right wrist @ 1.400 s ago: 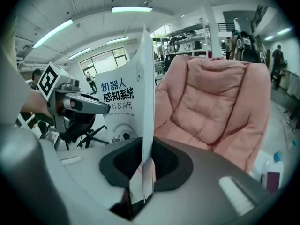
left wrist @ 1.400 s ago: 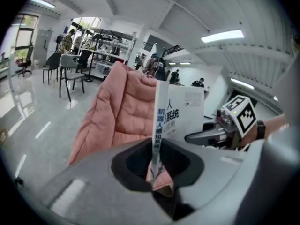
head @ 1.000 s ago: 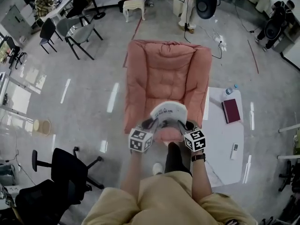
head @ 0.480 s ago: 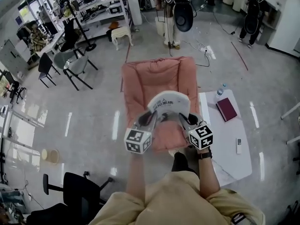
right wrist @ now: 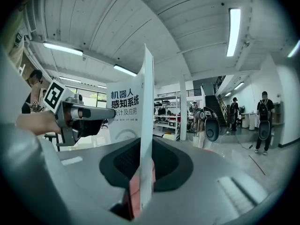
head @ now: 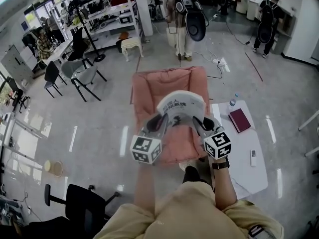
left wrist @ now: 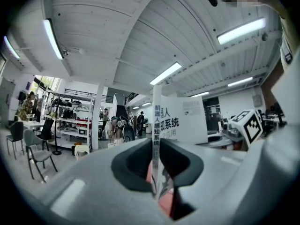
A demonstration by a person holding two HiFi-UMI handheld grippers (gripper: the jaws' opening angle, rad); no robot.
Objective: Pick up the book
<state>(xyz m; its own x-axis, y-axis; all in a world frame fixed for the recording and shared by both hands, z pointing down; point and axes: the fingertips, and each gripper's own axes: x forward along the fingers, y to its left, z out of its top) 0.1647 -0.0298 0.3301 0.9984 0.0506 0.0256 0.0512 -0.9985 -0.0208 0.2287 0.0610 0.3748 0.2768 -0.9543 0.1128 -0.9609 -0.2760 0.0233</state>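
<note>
A white paperback book [head: 180,107] with dark printed characters on its cover hangs in the air above the pink armchair [head: 169,86]. My left gripper [head: 162,121] is shut on the book's left edge and my right gripper [head: 198,122] is shut on its right edge. In the left gripper view the book's [left wrist: 180,118] spine stands upright between the dark pads, at my left gripper [left wrist: 157,165]. The right gripper view shows the book [right wrist: 126,111] pinched edge-on by my right gripper [right wrist: 143,168], with the other gripper beyond it.
A white low table [head: 246,171] stands right of the armchair with a maroon book [head: 239,120], a water bottle [head: 232,103] and a remote [head: 252,157]. Black office chairs [head: 82,203] are at lower left, grey chairs [head: 82,73] and shelving at upper left. People stand at the back.
Both grippers have lifted the book together from just over the armchair's seat to well above it. The camera now looks further into the room.
</note>
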